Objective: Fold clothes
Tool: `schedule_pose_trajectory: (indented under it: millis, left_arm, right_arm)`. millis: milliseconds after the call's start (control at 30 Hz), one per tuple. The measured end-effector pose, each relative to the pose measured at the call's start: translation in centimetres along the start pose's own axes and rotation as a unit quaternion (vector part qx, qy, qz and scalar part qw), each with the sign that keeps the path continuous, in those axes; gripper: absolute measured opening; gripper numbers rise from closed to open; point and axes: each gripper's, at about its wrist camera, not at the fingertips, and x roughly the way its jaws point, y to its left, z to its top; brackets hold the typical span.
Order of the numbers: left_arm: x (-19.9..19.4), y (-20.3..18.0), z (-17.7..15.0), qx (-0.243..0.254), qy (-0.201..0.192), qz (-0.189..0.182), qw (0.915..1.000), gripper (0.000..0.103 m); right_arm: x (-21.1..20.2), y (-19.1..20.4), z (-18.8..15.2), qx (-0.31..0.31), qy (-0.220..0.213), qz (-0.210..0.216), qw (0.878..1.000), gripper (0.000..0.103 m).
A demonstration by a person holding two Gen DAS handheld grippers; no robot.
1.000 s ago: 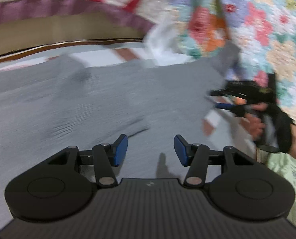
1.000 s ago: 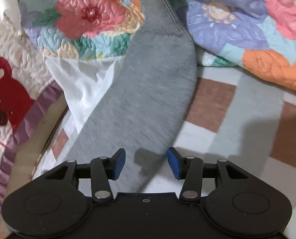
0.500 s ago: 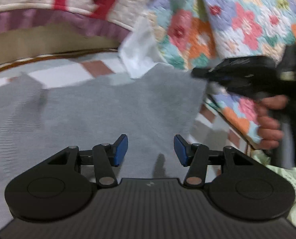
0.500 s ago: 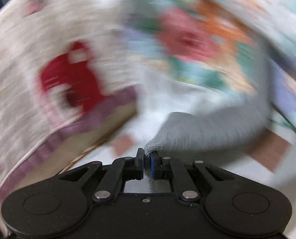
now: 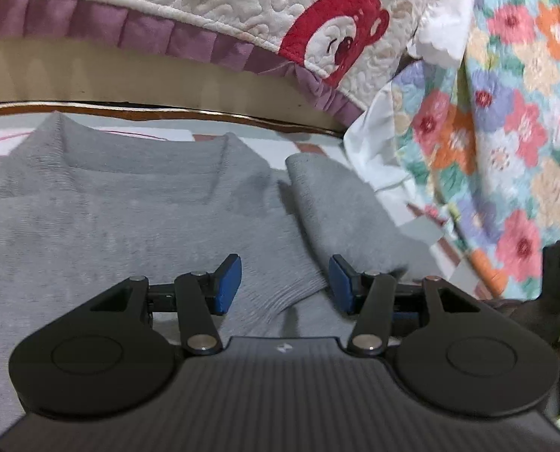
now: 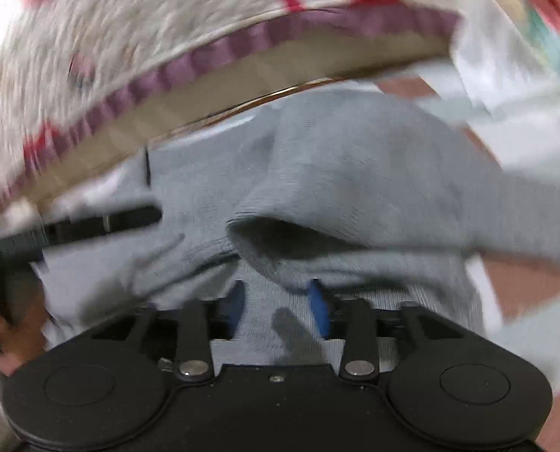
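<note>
A grey knit sweater (image 5: 129,233) lies flat on the bed, its collar (image 5: 140,158) at the far side. Its right sleeve (image 5: 340,207) is folded in over the body, and the ribbed cuff (image 5: 291,293) rests between the open fingers of my left gripper (image 5: 284,282). In the blurred right wrist view the same sleeve (image 6: 355,188) drapes across the sweater, with its cuff opening (image 6: 264,241) just ahead of my right gripper (image 6: 276,303). That gripper is open, with nothing between its blue pads (image 6: 319,305). The left gripper (image 6: 102,222) shows at the left there.
A white quilted cover with a red bear (image 5: 336,37) and purple ruffle hangs over the beige headboard (image 5: 129,86). A floral quilt (image 5: 505,132) piles up at the right. Checked sheet (image 6: 521,286) shows beside the sweater. A hand (image 6: 8,335) is at the lower left.
My right gripper shut on the sleeve cuff, carried it across onto the sweater body, and has now opened and let it go. The left gripper's view shifted toward the collar.
</note>
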Motion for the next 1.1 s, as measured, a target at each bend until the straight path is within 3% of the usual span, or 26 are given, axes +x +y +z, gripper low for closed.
schedule_pose_trajectory:
  millis: [67,133,300,333,433,567,633,733,800,867,967,1033,1100]
  left_arm:
    - [-0.2,0.0,-0.5,0.001,0.005,0.005,1.0,0.051]
    - [-0.4,-0.1,-0.9,0.002,0.009,0.01,0.9999,0.051]
    - [-0.8,0.0,-1.7,-0.013,0.027,0.003,0.9995,0.051]
    - [-0.9,0.0,-1.8,-0.016,0.029,0.0,0.9995,0.054]
    - [-1.4,0.3,-2.0,-0.021,0.032,-0.007,0.9992,0.058]
    - [-1.0,0.9,-2.1,-0.02,0.041,0.014,0.9989,0.058]
    - [-1.3,1.2,-2.0,-0.023,0.037,0.012,0.999,0.058]
    - [-1.9,1.8,-1.5,-0.023,0.026,0.017,0.9993,0.058]
    - [-2.3,2.4,-1.2,-0.03,0.017,0.024,0.9991,0.058]
    - [-2.4,2.6,-1.1,-0.01,-0.004,0.065,0.9978,0.058]
    - [-2.8,2.7,-1.0,0.022,-0.025,0.126,0.9914,0.057]
    - [-3.7,2.8,-1.2,0.036,-0.015,0.15,0.9879,0.057]
    - [-6.1,3.3,-0.8,0.036,-0.023,0.146,0.9883,0.058]
  right_arm:
    - [-1.5,-2.5,0.2,0.09,-0.034,0.013,0.995,0.055]
    - [-2.1,-4.9,0.4,0.189,-0.047,0.028,0.98,0.058]
    - [-2.3,-9.0,0.0,0.408,-0.109,0.039,0.906,0.058]
    - [-2.1,-9.3,-0.1,0.422,-0.108,0.021,0.9,0.058]
    - [-1.7,-9.0,0.4,0.408,-0.113,-0.047,0.905,0.058]
    - [-1.3,-8.7,1.1,0.399,-0.131,-0.062,0.905,0.064]
    - [-0.4,-8.1,2.2,0.367,-0.13,-0.094,0.916,0.064]
    - [0.8,-6.6,3.8,0.301,-0.124,-0.145,0.934,0.019]
    - [0.8,-4.2,4.6,0.223,-0.125,-0.195,0.947,0.016]
    - [0.5,-1.7,5.2,0.153,-0.129,-0.233,0.952,0.014]
    - [-1.1,2.3,6.1,0.079,-0.171,-0.223,0.957,0.013]
    - [-2.6,4.4,6.2,0.117,-0.219,-0.13,0.96,0.013]
    - [-2.6,6.7,5.6,0.14,-0.237,-0.042,0.961,0.012]
